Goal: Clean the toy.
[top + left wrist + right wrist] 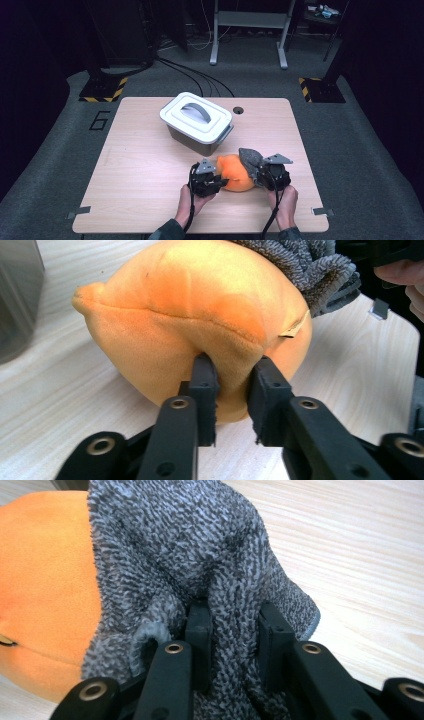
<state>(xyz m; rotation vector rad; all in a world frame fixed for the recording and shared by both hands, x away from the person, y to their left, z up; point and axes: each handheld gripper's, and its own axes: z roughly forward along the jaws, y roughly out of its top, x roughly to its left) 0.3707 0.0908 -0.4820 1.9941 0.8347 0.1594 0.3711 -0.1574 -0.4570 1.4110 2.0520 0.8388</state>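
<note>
An orange plush toy (235, 172) lies on the wooden table (140, 165) near its front edge. A grey terry cloth (249, 157) is draped over its right side. My left gripper (216, 181) presses in from the left, shut on a fold of the orange plush toy (200, 320), with the fabric pinched between its fingertips (204, 375). My right gripper (257, 176) comes from the right and is shut on a ridge of the grey cloth (200, 545). In the left gripper view the grey cloth (310, 265) shows behind the toy, top right.
A grey plastic box (197, 124) with a white lid and grey handle stands behind the toy at the table's centre. A small round hole (238, 110) sits near the far edge. Cables and a desk frame (250, 30) lie on the floor beyond.
</note>
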